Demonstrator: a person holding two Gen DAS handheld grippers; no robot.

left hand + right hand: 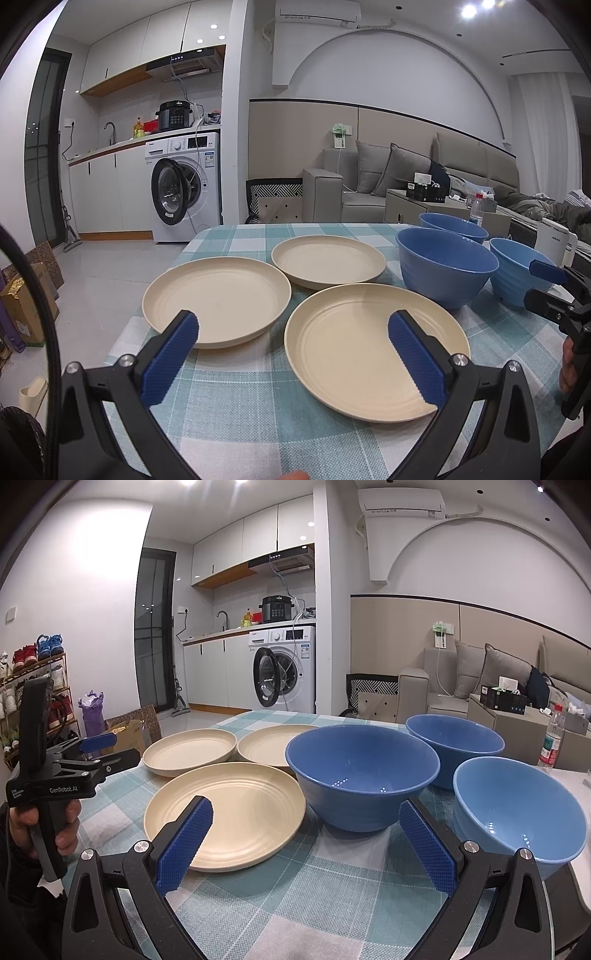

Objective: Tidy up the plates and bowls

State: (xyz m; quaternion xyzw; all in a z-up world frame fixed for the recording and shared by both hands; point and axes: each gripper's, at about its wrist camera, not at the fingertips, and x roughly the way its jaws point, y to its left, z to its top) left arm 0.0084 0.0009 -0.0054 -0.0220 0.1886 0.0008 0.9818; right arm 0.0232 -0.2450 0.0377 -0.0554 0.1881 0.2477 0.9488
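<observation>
both cameras sit low above the near edge of the table [236, 424], looking across it toward its far edge and the washing machine [184, 184] beyond. the left wrist view stands nearer the table's left edge, close over the plates [218, 295]; the right wrist view sits further right, close to the bowls [364, 775]. both share plates, bowls, checked cloth and kitchen wall, and each catches the other gripper at its side edge.

Setting: small home apartment, open plan. Kitchenette with washing machine [186, 184], sink tap [110, 129], range hood [184, 68], pressure cooker [174, 115]. Adjoining lounge: grey sofa [369, 184], wall air conditioner [318, 13]. Shoe rack [33, 686], probably by the entrance.
</observation>
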